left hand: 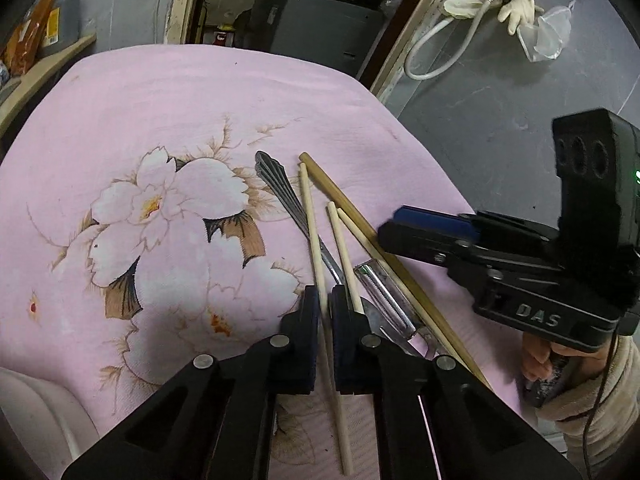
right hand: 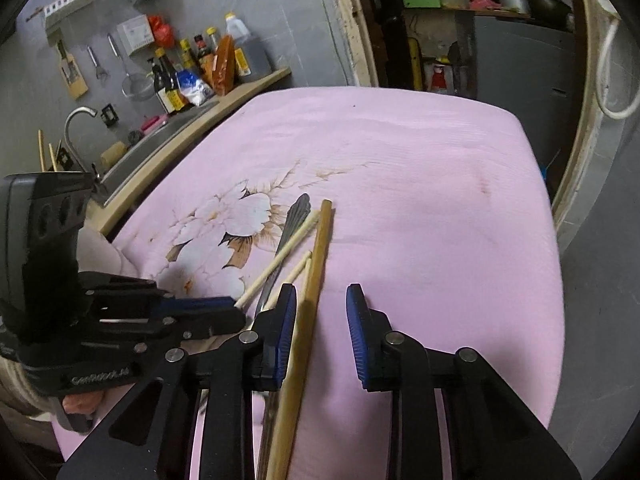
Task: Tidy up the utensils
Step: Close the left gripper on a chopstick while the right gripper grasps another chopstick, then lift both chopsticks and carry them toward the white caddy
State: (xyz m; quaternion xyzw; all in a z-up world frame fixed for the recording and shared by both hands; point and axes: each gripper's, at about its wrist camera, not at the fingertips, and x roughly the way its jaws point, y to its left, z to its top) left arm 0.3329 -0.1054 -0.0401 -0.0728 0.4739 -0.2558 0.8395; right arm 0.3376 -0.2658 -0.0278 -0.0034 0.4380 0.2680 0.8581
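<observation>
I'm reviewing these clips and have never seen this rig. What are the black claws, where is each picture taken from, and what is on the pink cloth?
There is no robot here. A person holds a two-finger gripper in each hand, and each gripper carries a wide-angle camera looking along its own fingers. So one picture is from the left gripper, the other from the right gripper; each also shows the other one from the side.

On the pink flowered cloth lie pale chopsticks, a longer brown chopstick, a metal utensil with a ribbed handle and a peeler.

The left gripper is shut on a pale chopstick. The right gripper's jaws stand apart around the brown chopstick, which lies against one pad only, so it is not gripped.
</observation>
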